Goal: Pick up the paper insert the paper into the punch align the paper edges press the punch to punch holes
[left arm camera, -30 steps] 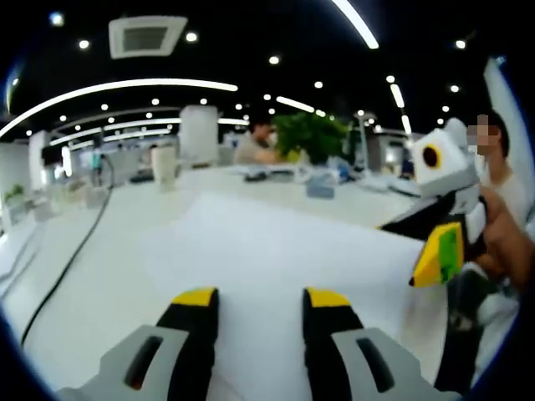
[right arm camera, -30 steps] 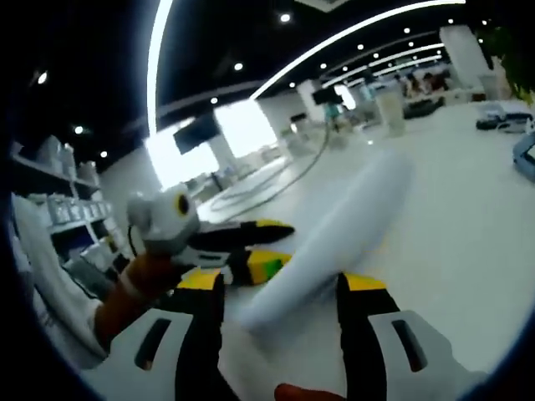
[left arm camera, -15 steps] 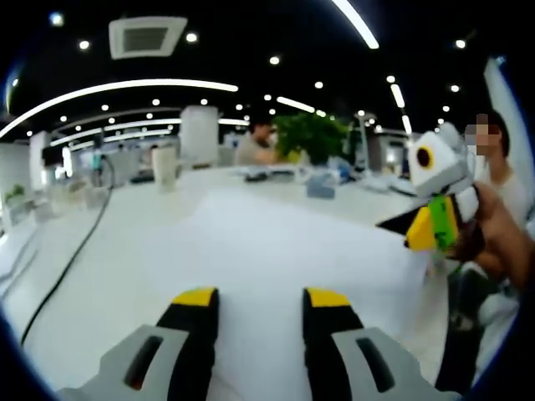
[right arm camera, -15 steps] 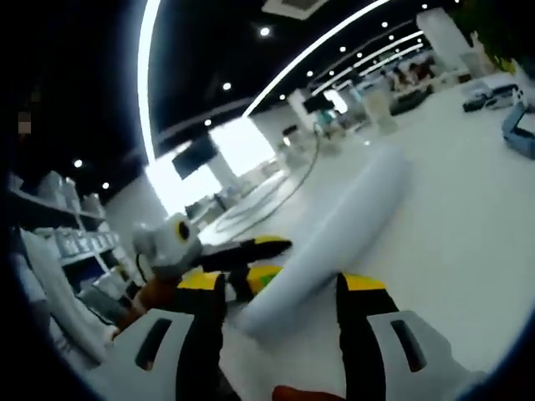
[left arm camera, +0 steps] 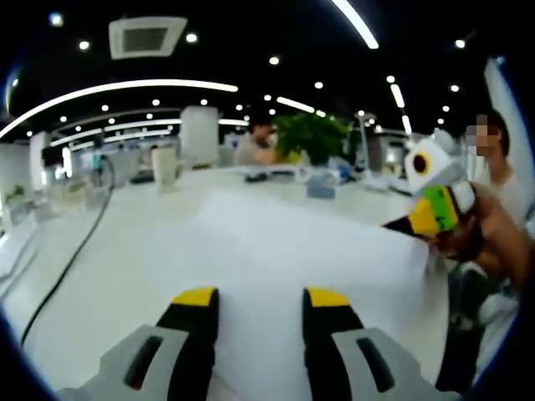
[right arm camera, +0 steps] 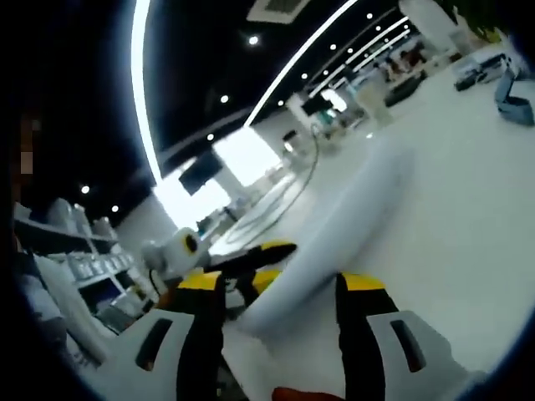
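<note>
Left gripper view: left gripper rises at bottom centre, jaws parted with the white paper running between them; whether the pads actually bite the sheet can't be told. The paper spreads up and out from the jaws across the middle of the frame, over the white table. At right of frame the right gripper sits at the sheet's far right edge, a hand behind it. A black cable crosses the table at left.

Right gripper view: right gripper at bottom centre, jaws apart. The paper shows as a curled, blurred white roll passing between them, running up to the right; contact unclear. The left gripper sits just left of the roll's lower end, at lower left of frame.
</note>
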`<state>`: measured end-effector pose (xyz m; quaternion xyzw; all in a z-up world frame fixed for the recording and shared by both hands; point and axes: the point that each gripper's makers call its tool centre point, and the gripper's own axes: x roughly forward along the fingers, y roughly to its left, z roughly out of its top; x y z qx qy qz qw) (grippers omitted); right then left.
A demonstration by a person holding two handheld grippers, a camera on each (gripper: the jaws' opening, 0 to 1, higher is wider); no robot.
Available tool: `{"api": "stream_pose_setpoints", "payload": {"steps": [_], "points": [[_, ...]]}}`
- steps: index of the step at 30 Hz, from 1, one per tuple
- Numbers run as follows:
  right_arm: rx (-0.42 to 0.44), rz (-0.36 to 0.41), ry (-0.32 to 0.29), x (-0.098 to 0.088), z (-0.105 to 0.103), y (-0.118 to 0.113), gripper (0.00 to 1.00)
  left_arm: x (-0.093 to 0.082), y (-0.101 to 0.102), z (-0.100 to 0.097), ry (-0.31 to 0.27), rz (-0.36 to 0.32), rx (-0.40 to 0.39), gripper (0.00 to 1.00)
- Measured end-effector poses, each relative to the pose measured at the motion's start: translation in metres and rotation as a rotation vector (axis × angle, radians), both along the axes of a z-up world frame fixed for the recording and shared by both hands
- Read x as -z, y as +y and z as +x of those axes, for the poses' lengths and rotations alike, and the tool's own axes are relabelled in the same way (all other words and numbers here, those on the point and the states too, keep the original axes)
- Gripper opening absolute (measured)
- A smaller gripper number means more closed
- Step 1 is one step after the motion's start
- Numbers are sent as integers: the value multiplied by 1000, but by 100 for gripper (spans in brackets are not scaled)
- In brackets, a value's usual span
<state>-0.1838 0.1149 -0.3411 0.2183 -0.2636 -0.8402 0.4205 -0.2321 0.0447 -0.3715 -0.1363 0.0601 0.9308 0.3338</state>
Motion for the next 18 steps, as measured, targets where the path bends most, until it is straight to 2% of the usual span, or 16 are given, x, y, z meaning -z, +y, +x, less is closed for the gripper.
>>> {"api": "stream_pose_setpoints", "payload": {"steps": [3,5,7,8,10,12,14,18], "points": [[18,34,6,2,-3,5,55,0,0,0,0,0,0,41],[66,115,32,7,-9,18,55,0,0,0,0,0,-1,41],[69,145,35,8,-9,19,55,0,0,0,1,0,-1,41],[70,195,56,11,-9,20,55,0,0,0,1,0,-1,41],[64,222,67,11,-7,18,55,0,0,-1,1,-1,-3,41],[55,216,71,11,-5,11,55,0,0,-1,2,-1,-2,41],[18,167,44,10,0,1,55,0,0,-1,1,0,-2,41],[-24,7,-25,4,6,-19,55,0,0,-1,2,-1,-2,41]]}}
